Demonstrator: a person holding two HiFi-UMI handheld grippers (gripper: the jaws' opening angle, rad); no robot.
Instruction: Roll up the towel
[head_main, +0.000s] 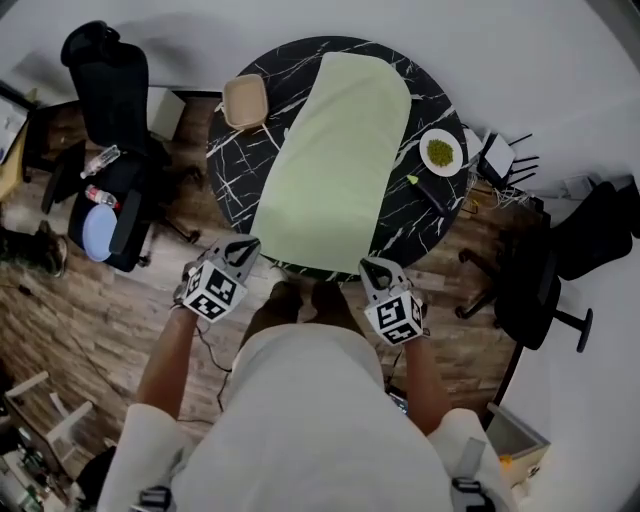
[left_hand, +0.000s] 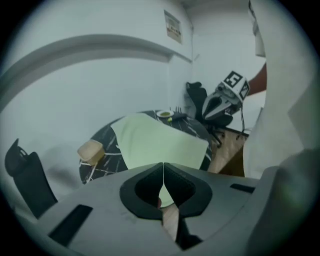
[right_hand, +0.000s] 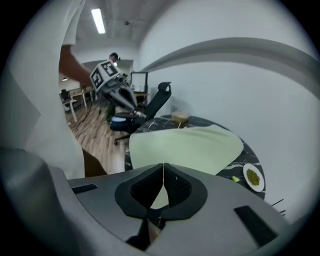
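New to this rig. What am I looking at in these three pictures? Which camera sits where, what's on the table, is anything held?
There is no robot here: a person holds a two-jaw gripper in each hand. The head view comes from a camera on the person's head, looking steeply down. In it the left gripper and right gripper sit at the table's near edge, each carrying a marker cube. The other two views come from cameras riding on the grippers, each looking along its own jaws. On the round black table lie a pale green towel, spread flat, a tan tray and a plate of something green. Both grippers have their jaws together with nothing between them, so nothing is held. The towel is not yet rolled.
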